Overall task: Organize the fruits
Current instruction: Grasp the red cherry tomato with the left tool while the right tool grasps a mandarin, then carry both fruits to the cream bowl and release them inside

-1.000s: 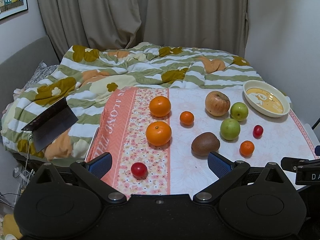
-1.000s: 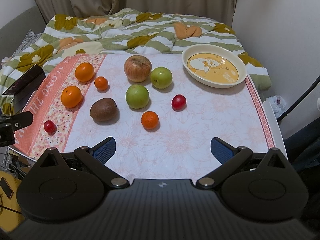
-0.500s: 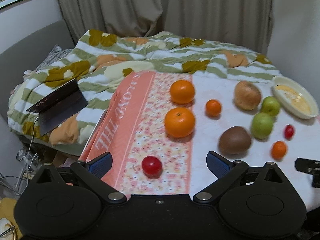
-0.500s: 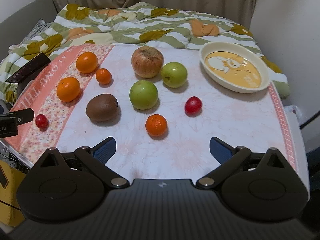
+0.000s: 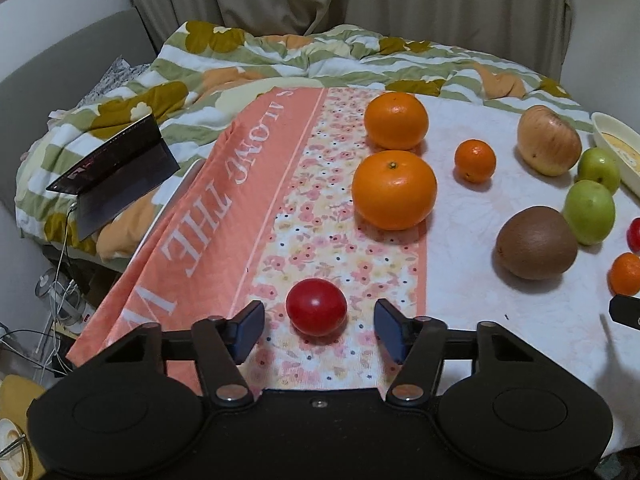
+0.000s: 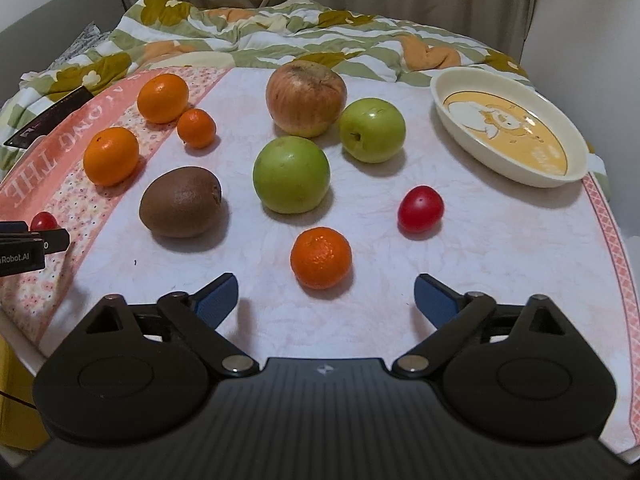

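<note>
Since one second ago, left gripper [image 5: 318, 326] has advanced; its released fingers now flank one cherry tomato [image 5: 317, 306] near the tablecloth's [image 5: 224, 216] front-left edge, gaps on both sides. Right gripper [image 6: 326, 300], spread wide and empty, sits behind a small mandarin [image 6: 321, 257] (bare cloth around it). Count: two oranges, two mandarins, two green apples, two tomatoes, one kiwi [image 6: 181, 207], one reddish apple [image 6: 306, 97], one dish [image 6: 508, 126].
</note>
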`<action>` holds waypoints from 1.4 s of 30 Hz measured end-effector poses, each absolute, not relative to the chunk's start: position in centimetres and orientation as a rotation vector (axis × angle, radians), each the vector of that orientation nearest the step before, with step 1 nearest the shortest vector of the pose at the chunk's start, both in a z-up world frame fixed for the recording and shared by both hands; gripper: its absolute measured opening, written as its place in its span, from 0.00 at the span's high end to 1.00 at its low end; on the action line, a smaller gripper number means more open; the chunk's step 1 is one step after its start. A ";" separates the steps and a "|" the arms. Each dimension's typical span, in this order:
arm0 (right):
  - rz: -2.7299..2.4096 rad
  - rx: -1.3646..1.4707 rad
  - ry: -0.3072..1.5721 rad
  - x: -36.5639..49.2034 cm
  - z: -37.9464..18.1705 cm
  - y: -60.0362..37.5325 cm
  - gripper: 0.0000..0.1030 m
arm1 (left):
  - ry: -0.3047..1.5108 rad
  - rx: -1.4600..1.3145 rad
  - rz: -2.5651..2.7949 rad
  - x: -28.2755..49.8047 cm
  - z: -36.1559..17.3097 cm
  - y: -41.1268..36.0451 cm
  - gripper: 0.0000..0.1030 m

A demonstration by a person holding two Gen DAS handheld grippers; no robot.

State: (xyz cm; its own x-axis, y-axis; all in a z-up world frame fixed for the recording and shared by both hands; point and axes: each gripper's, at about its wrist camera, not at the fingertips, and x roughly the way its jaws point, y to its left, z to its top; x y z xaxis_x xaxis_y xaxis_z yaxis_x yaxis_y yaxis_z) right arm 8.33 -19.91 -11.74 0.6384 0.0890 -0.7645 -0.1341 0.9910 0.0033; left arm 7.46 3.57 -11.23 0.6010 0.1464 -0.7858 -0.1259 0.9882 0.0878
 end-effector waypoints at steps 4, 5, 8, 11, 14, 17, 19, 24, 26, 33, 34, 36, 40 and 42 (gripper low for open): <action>0.122 -0.052 0.879 8.9 -12.1 -19.8 0.00 | 0.916 -0.006 0.143 7.8 -11.3 3.7 0.58; 0.121 -0.049 0.881 9.0 -12.1 -19.8 0.02 | 0.915 -0.006 0.143 7.9 -11.3 3.7 0.61; 0.119 -0.044 0.886 9.2 -12.2 -19.8 0.11 | 0.912 -0.013 0.139 8.0 -11.3 3.8 0.65; 0.119 -0.041 0.889 9.5 -12.2 -19.8 0.20 | 0.911 -0.010 0.130 7.9 -11.2 3.9 0.65; 0.116 -0.040 0.899 9.8 -12.3 -19.7 0.29 | 0.914 -0.007 0.120 7.7 -11.2 3.9 0.66; 0.123 -0.039 0.902 10.2 -12.2 -19.6 0.51 | 0.919 -0.004 0.108 7.6 -11.2 3.9 0.66; 0.116 -0.039 0.904 10.3 -12.0 -19.4 0.51 | 0.918 -0.006 0.097 7.4 -11.0 4.0 0.66; 0.095 -0.024 0.887 9.8 -10.9 -19.4 0.51 | 0.896 -0.003 0.062 7.1 -9.9 4.1 0.66; 0.084 -0.020 0.878 9.5 -10.1 -19.5 0.51 | 0.882 -0.005 0.045 7.0 -9.1 4.0 0.66; 0.040 0.031 0.838 7.8 -6.1 -20.6 0.51 | 0.832 0.002 -0.044 7.3 -5.3 3.0 0.66; 0.035 0.043 0.832 7.6 -5.7 -20.9 0.51 | 0.824 0.002 -0.057 7.4 -4.8 2.8 0.66; 0.023 0.061 0.820 7.3 -4.7 -21.5 0.51 | 0.804 0.008 -0.085 7.7 -3.6 2.1 0.66; 0.003 0.059 0.795 6.8 -2.8 -23.2 0.51 | 0.765 0.022 -0.142 8.3 -1.6 0.3 0.66; 0.003 0.061 0.791 6.9 -2.0 -24.4 0.51 | 0.747 0.033 -0.172 8.8 -0.6 -1.1 0.66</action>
